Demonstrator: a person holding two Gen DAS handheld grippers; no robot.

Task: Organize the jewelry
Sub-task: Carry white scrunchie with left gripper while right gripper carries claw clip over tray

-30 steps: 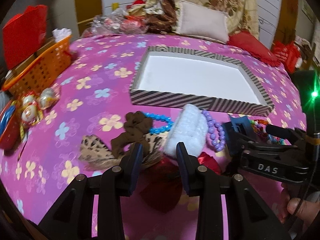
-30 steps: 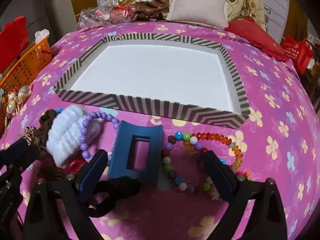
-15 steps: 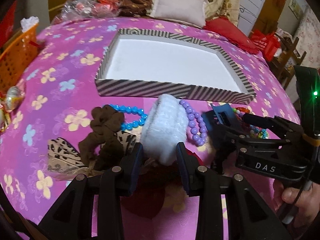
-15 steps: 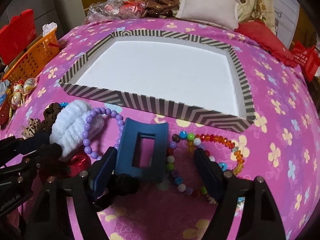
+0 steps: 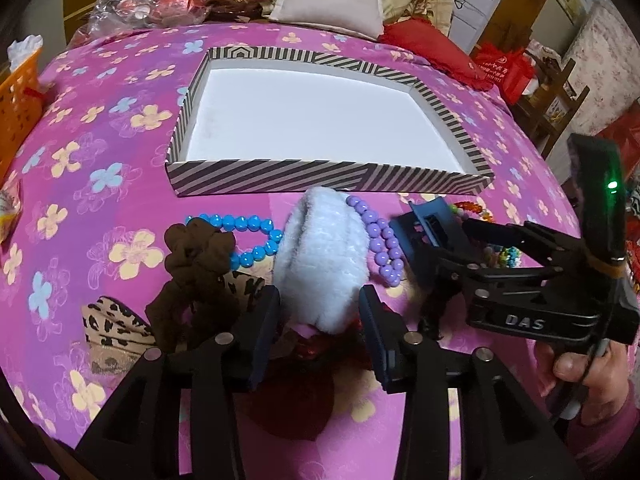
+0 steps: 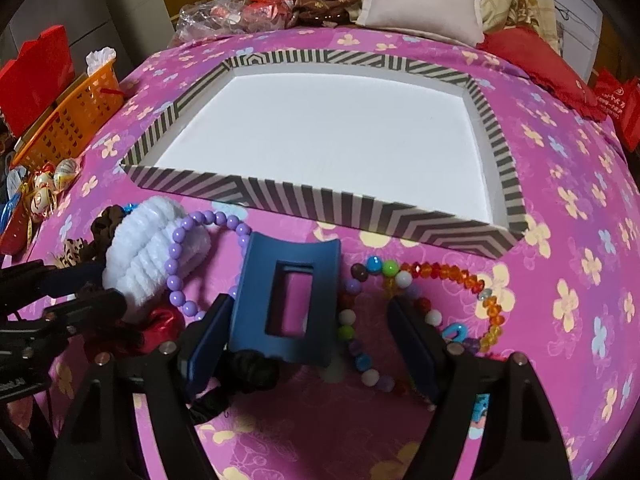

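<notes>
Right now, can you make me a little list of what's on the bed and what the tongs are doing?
box: striped box, white inside, nothing in it
left tongs: open, around the white scrunchie
right tongs: open, around the blue clip
purple beads: looped over the scrunchie
blue beads: beside the brown scrunchie
colored beads: right of the clip

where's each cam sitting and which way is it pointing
Left wrist: on the left tongs, facing the white fluffy scrunchie and striped box; right tongs and hand show.
Right wrist: on the right tongs, facing the blue hair claw; left tongs at its left edge.
Shared: scrunchie, claw, box, purple bead bracelet.
</notes>
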